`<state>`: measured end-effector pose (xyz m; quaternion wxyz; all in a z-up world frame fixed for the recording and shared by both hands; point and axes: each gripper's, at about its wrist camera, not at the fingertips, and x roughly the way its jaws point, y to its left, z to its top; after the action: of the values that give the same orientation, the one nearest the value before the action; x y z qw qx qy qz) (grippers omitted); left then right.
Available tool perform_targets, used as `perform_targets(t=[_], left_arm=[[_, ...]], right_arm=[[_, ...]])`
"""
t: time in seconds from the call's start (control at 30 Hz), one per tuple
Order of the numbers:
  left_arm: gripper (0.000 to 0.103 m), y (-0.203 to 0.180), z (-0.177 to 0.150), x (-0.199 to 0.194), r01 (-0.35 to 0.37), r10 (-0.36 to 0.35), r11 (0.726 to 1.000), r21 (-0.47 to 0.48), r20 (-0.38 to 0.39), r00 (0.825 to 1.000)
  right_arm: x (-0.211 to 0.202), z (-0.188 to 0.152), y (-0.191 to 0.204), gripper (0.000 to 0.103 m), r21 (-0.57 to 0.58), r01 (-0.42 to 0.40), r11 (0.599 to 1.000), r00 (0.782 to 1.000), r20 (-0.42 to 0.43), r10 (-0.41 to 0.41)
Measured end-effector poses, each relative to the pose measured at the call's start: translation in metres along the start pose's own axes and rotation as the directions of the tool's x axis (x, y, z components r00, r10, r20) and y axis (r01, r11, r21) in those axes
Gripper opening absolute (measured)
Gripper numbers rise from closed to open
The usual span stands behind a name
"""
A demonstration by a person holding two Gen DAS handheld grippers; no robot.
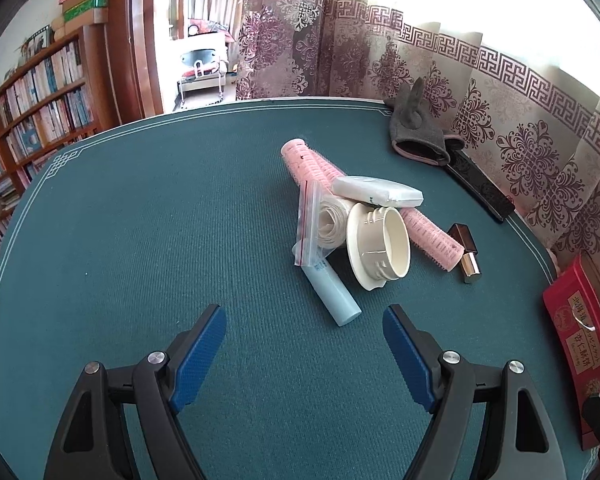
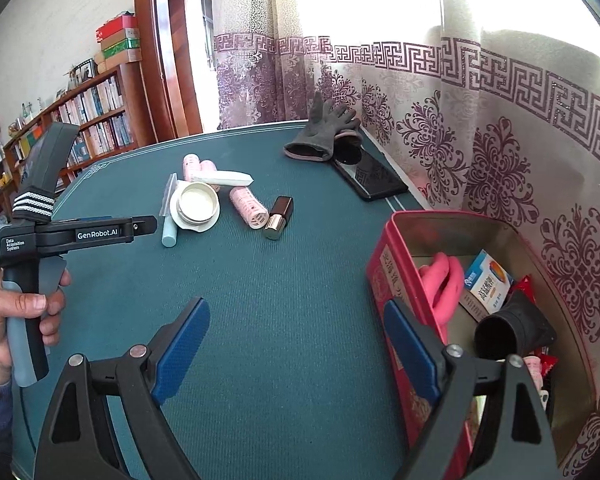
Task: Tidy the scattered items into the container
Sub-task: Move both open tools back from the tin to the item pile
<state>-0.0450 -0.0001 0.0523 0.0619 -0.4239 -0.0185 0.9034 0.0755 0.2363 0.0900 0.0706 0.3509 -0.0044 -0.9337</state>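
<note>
Both grippers stand wide open and empty: left gripper (image 1: 304, 354) hovers over the green table (image 1: 140, 220), the scattered pile just ahead, its pale blue tube (image 1: 334, 294) nearest. Right gripper (image 2: 296, 346) has the red tin (image 2: 396, 248) at its right finger, possibly touching.

Mid-frame on the green felt desk (image 2: 260, 320), the cream round plastic lid (image 2: 196, 204) sits amid the pile, pale blue tube (image 2: 169, 232) left, pink hair roller (image 2: 249, 206) and brown lipstick (image 2: 279, 216) right. Grey gloves (image 2: 320, 136) behind, upper centre. Red metal tin (image 2: 396, 280) at lower right.
</note>
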Motion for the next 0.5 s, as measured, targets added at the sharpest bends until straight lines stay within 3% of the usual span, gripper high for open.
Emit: perform_targets(t=[0.5], left_arm=[[0.082, 0.032, -0.005, 0.008, -0.046, 0.045, 0.997, -0.058, -0.009, 0.999]], right_arm=[[0.042, 0.018, 0.025, 0.091, 0.028, -0.108, 0.994, 0.993, -0.039, 0.109]])
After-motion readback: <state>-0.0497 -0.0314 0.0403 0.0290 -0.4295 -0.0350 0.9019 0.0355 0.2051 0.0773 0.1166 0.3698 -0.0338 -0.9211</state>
